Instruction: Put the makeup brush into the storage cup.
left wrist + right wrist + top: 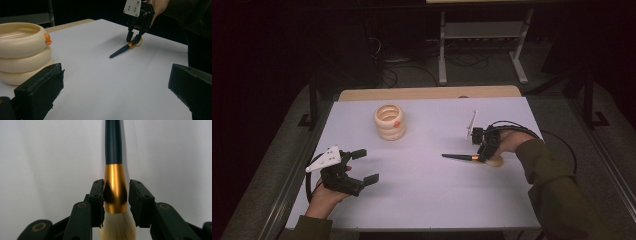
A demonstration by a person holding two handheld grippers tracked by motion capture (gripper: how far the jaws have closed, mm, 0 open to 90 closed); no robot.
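A make-up brush (457,157) with a dark handle, gold ferrule and cream bristles lies on the white table, handle pointing left. My right gripper (482,153) comes down on it at the table's right and is shut on the ferrule. In the right gripper view the black pads (98,195) flank the brush's (113,142) gold band. The left gripper view shows that gripper (133,40) over the brush (120,51). My left gripper (366,166) rests at the front left, jaws wide open and empty. A stack of cream rings (390,121) with an orange spot stands at the back left.
The white table top (427,195) has a wooden strip (427,93) along its far edge. Behind it on the dark floor stand a metal frame (482,45) and cables. In the left gripper view the ring stack (22,50) is close at the left.
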